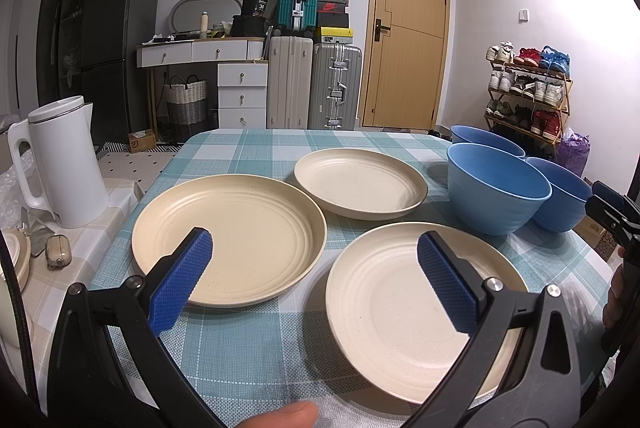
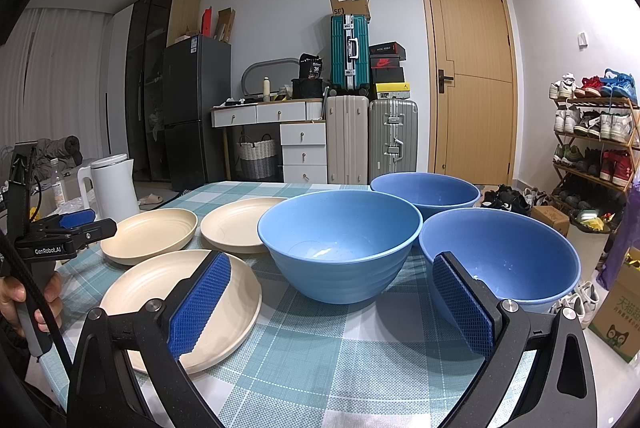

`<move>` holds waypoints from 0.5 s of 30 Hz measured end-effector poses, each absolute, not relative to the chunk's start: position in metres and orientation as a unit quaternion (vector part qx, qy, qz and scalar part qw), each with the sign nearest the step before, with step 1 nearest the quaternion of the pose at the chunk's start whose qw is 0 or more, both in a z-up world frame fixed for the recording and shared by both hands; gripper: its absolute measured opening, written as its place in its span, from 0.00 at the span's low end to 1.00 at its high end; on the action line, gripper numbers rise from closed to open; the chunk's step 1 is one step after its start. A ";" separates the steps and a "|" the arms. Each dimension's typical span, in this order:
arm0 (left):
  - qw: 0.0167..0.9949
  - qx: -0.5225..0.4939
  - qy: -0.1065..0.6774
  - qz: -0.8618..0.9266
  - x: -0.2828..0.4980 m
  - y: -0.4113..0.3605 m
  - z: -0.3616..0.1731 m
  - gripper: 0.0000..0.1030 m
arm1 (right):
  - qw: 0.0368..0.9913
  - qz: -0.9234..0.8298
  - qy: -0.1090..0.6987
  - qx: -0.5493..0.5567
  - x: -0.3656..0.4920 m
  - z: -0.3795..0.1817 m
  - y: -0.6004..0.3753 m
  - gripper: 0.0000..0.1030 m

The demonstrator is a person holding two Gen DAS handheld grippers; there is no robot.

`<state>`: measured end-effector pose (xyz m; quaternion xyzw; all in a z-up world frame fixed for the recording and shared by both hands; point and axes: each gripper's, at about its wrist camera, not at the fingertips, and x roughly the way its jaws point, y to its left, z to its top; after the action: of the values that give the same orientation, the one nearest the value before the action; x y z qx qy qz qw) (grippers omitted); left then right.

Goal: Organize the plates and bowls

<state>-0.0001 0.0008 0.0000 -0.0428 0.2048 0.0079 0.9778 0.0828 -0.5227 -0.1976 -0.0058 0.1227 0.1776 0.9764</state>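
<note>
Plates (image 1: 228, 240): three cream, spread separately on checked tablecloth (image 1: 256, 344); three blue bowls (image 2: 340, 244) grouped at right. Left gripper (image 1: 314, 264) and right gripper (image 2: 332, 300) spread apart, empty. Advice: pinch near plate's rim, lift level, stack concentric.

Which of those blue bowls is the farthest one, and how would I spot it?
Start at the checked tablecloth, then find the three blue bowls on its right side. The farthest bowl sits behind the other two, nearest the wooden door, and looks smallest.
</note>
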 end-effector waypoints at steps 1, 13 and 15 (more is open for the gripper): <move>0.978 -0.043 0.205 0.008 0.000 0.001 0.000 0.99 | 0.976 0.178 0.123 -0.006 0.083 -0.198 -0.523 1.00; 0.978 -0.042 0.204 0.008 0.000 0.001 0.000 0.99 | 0.976 0.177 0.123 -0.006 0.083 -0.198 -0.523 1.00; 0.978 -0.042 0.203 0.008 0.000 0.002 0.000 0.99 | 0.976 0.178 0.123 -0.006 0.083 -0.198 -0.523 1.00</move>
<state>-0.0003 0.0023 0.0002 -0.0415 0.2033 0.0079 0.9782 0.0826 -0.5227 -0.1976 -0.0064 0.1228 0.1775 0.9764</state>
